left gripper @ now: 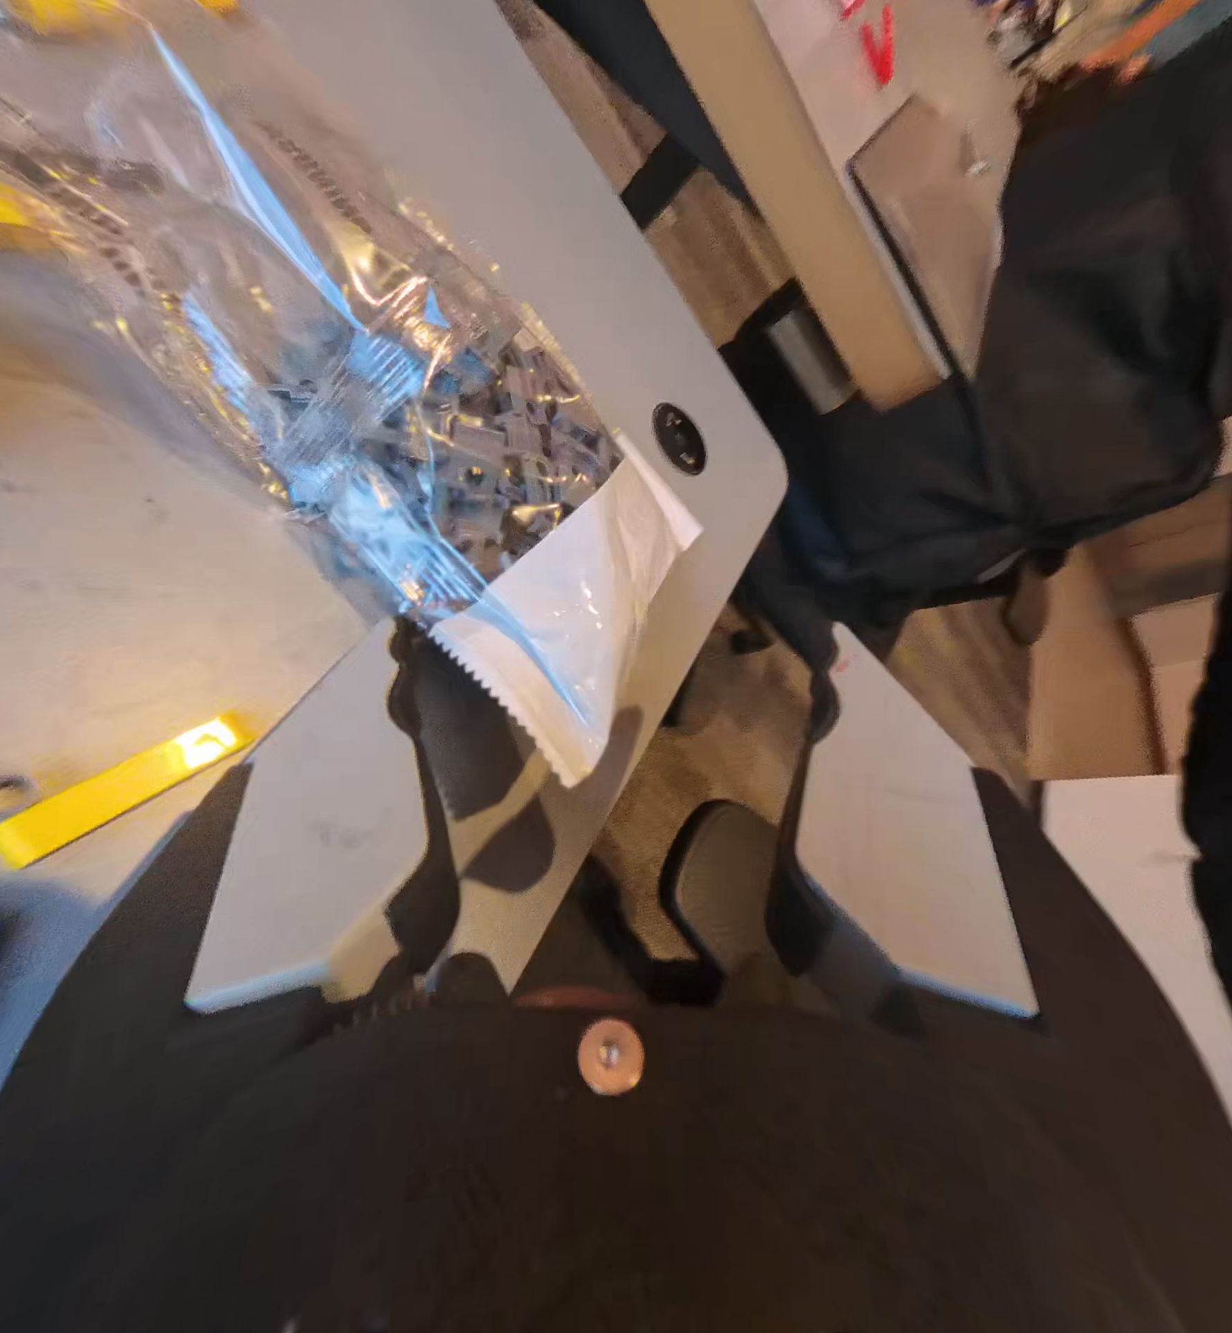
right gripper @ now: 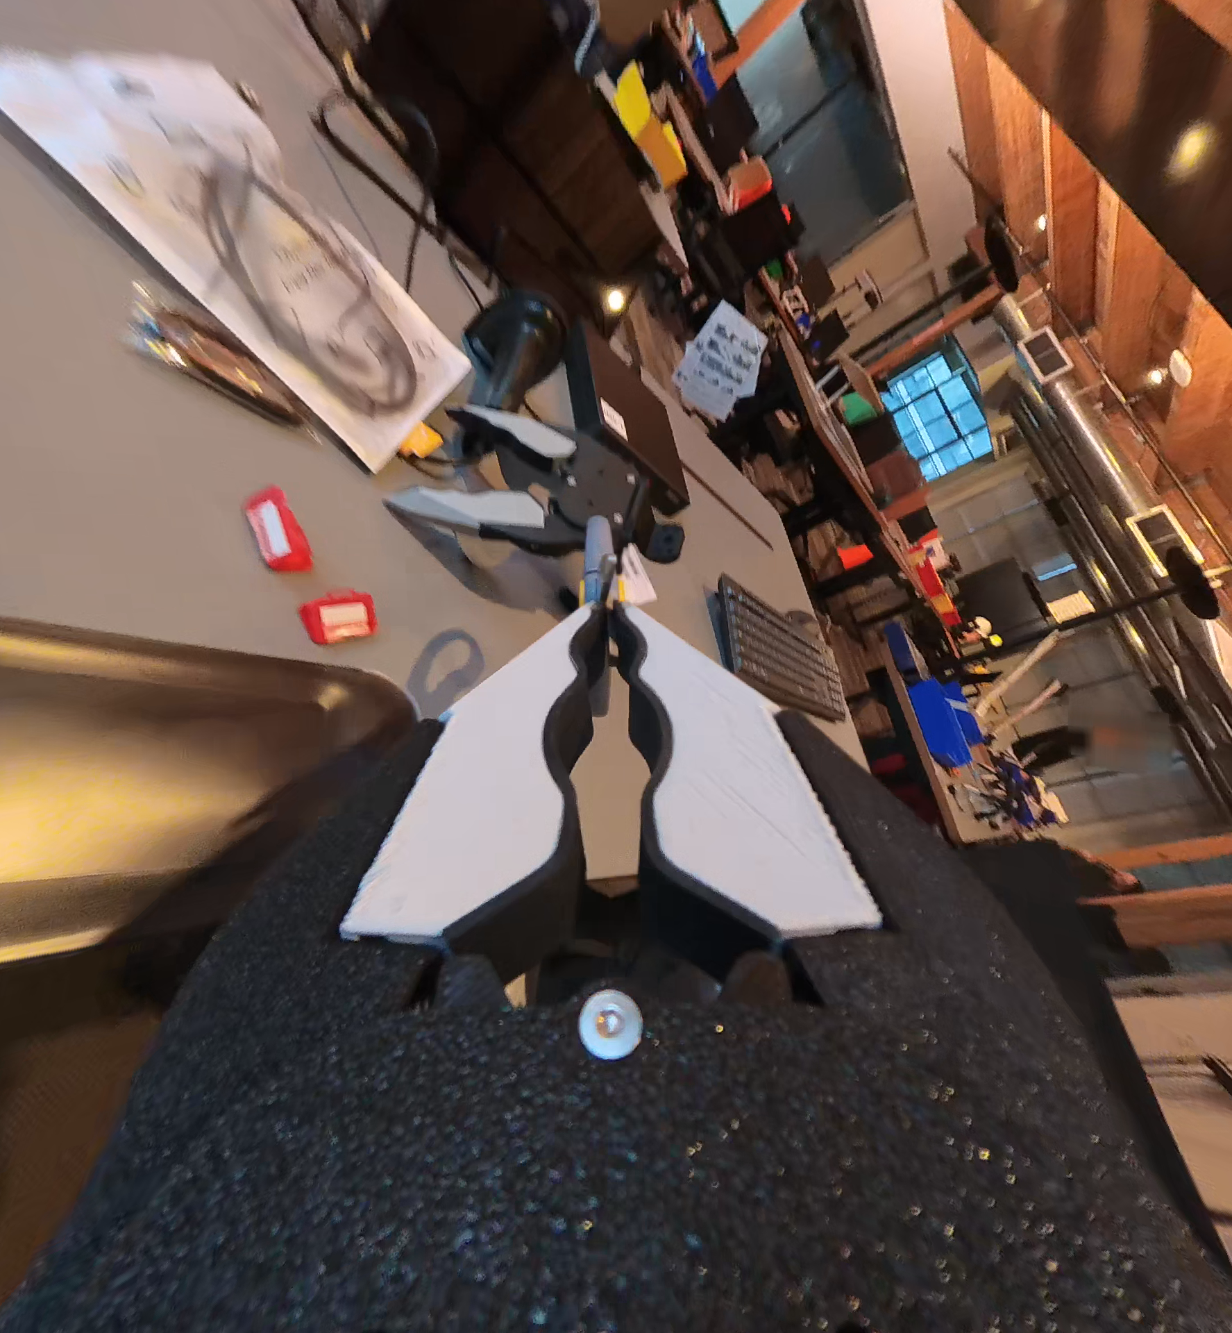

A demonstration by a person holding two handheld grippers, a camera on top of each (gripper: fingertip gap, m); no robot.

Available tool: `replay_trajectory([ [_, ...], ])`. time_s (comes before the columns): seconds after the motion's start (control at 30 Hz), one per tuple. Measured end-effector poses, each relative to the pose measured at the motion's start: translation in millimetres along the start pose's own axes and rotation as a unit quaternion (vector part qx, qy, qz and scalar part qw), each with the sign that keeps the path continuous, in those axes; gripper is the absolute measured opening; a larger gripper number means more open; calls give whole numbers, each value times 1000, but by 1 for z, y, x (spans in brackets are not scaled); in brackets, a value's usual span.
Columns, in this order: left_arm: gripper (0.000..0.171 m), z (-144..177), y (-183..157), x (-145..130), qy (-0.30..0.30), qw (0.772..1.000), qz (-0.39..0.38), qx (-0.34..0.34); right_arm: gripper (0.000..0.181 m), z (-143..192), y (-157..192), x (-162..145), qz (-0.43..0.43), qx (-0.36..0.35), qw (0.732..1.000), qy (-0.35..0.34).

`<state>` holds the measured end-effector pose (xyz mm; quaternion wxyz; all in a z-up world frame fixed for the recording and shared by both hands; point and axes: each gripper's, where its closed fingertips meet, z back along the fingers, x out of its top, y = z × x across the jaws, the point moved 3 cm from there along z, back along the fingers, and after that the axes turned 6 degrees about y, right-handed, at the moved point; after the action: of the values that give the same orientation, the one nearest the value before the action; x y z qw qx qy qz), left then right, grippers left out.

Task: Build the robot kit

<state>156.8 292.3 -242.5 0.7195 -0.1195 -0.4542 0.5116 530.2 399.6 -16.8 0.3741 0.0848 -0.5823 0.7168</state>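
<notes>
Gaping wide, the left claw [left gripper: 609,649] holds nothing; a clear bag [left gripper: 411,462] of small grey parts lies on the table [left gripper: 598,288] across its left finger [left gripper: 310,829], the bag's white serrated end [left gripper: 584,620] between the fingers. Whether the bag touches that finger cannot be told through the blur. A yellow strip [left gripper: 115,793] lies on the table to the left. The right claw [right gripper: 604,624] is clenched on a thin grey tool [right gripper: 598,548] with yellow at its grip, held upright at the tips. Beyond it on the table sit another open claw [right gripper: 483,469], two red tags [right gripper: 310,577], a keyboard [right gripper: 778,663] and a printed sheet [right gripper: 238,238].
</notes>
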Motion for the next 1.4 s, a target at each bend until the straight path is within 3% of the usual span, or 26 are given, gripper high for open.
replay_trajectory([
  [0.07, 121, 10, 0, -3, 5, 999, -27, 24, 0, 19, 3, 17, -7, 7, 1000, -30],
  [0.13, 124, 23, -3, -4, -11, 997, -59, 43, 0, 40, 7, 32, -15, 16, 998, -60],
  [0.2, 115, 40, -6, -4, -44, 994, -79, 54, 0, 62, 11, 47, -24, 33, 995, -89],
  [0.4, 87, 118, -31, -1, -147, 973, -176, -3, 0, 147, 50, 95, -12, 127, 976, -178],
  [0.5, 58, 154, -58, 18, -144, 948, -280, -57, 0, 186, 85, 122, -12, 207, 951, -229],
  [0.6, 58, 161, -68, 59, -155, 913, -376, -15, 0, 205, 132, 149, -15, 285, 920, -266],
  [0.7, 64, 144, -72, 92, -119, 886, -447, 12, 0, 216, 180, 175, -8, 347, 893, -287],
  [0.77, 65, 139, -70, 98, -71, 873, -483, 9, 0, 226, 206, 188, 8, 374, 878, -299],
  [0.87, 59, 147, -52, 98, -38, 832, -551, 48, 0, 242, 236, 201, 33, 416, 853, -312],
  [0.93, 58, 151, -42, 91, -20, 819, -572, 46, 0, 252, 251, 208, 42, 446, 835, -321],
  [1.0, 28, 150, -31, 79, 14, 824, -565, 32, 0, 260, 261, 215, 45, 470, 817, -330],
  [1.03, 21, 148, -25, 74, 27, 832, -554, 26, 0, 262, 265, 219, 45, 482, 810, -332],
  [1.2, 15, 151, -3, 62, 6, 869, -494, 33, 6, 251, 285, 235, 14, 500, 800, -331],
  [1.27, 13, 153, -6, 51, -9, 898, -439, -22, 9, 246, 281, 241, -31, 492, 797, -349],
  [1.33, 13, 161, -7, 46, -32, 926, -368, -80, 28, 238, 273, 240, -82, 481, 793, -365],
  [1.4, 13, 173, -10, 44, -59, 945, -290, -139, 28, 228, 281, 232, -113, 501, 780, -358],
])
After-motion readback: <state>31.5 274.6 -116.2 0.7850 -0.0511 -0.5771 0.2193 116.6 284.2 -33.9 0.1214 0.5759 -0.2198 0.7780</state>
